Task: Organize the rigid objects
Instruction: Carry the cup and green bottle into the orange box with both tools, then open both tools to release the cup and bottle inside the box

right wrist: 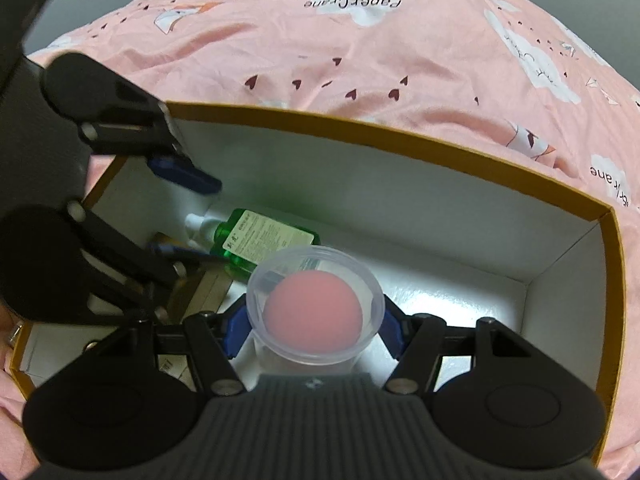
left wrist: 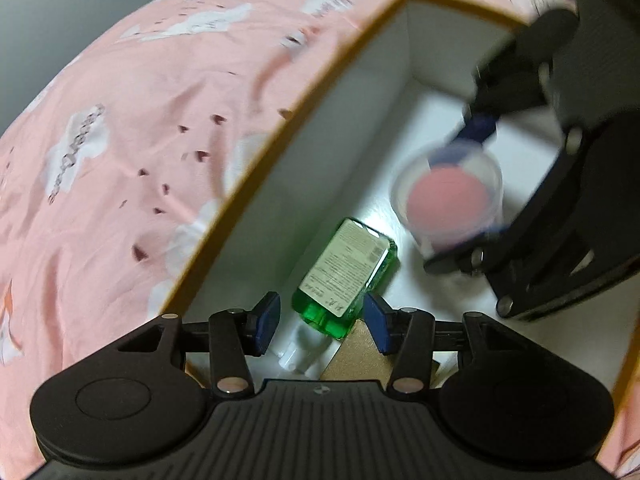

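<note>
A white-lined box with a tan rim [right wrist: 400, 136] lies on the pink bedding. A green bottle [left wrist: 346, 276] with a white cap lies flat on the box floor; it also shows in the right wrist view [right wrist: 260, 242]. My left gripper [left wrist: 320, 322] is open, its blue pads on either side of the bottle's neck. My right gripper [right wrist: 310, 328] is shut on a clear plastic cup [right wrist: 314, 304] holding a pink ball [right wrist: 314, 314], held inside the box. In the left wrist view the cup [left wrist: 448, 196] is blurred beside the bottle.
A brown cardboard item [left wrist: 360, 358] lies on the box floor by the bottle's cap. Pink bedding [right wrist: 360, 60] with white clouds and dark hearts surrounds the box. The box wall [left wrist: 320, 152] stands close on my left gripper's left.
</note>
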`<state>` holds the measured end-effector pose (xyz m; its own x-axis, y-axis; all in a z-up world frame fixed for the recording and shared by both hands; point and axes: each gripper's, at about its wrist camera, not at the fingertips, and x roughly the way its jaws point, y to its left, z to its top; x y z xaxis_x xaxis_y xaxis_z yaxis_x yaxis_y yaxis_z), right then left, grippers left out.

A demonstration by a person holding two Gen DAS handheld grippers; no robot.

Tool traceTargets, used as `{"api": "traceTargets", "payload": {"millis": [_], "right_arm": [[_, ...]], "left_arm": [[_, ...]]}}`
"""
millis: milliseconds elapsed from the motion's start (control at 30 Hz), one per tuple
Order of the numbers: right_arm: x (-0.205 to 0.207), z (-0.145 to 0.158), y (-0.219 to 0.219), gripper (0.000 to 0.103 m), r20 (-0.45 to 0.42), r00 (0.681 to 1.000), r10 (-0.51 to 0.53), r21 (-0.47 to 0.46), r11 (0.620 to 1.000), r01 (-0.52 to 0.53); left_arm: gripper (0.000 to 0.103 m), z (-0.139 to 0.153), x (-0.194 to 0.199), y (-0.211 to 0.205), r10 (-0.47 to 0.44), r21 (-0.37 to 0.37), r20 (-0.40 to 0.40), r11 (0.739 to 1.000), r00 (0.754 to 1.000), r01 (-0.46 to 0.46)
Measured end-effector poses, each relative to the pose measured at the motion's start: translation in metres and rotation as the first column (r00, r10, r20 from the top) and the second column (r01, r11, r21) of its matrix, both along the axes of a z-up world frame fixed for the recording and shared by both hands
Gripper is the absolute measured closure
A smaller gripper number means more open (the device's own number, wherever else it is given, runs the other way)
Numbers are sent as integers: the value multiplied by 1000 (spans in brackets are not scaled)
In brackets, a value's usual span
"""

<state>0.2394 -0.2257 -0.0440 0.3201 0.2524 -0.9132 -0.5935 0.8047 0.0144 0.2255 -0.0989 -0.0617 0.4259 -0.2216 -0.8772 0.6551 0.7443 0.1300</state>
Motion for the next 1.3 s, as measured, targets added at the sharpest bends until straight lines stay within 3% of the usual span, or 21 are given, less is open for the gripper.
{"api": "traceTargets", "payload": {"millis": [100,233,533,667,733,900,1133,1300], "right_arm": [[0,-1,4,39,-45,999,5,27,1000,-4],[0,-7,13,39,-89,996,-7,28,1000,9],[-3,-15,33,38,-122,993,-6,15,1000,8],[-5,-13,32,21,-130,991,-11,33,999,15],[-6,-10,31,21,-127,992,-13,33,999,17],[-6,-13,27,38,-191,981,-18,67,997,31],[-6,-13,28,38,-191,981,-41,88,994,58],[-12,-8,31,36,-154,988,-30,73,996,41]], "left_arm": [[46,15,-2,15,94,-67,-2,993,996,-94],[46,29,-10,33,226,-104,5,969,974,-224],[44,47,-41,51,364,-185,40,918,931,-351],[44,49,-48,62,415,-215,17,890,910,-401],[44,47,-51,66,440,-228,-2,874,898,-429],[45,43,-61,80,489,-282,-65,827,870,-486],[45,39,-75,87,531,-301,-90,792,843,-531],[45,40,-85,86,543,-312,-84,782,836,-539]]}}
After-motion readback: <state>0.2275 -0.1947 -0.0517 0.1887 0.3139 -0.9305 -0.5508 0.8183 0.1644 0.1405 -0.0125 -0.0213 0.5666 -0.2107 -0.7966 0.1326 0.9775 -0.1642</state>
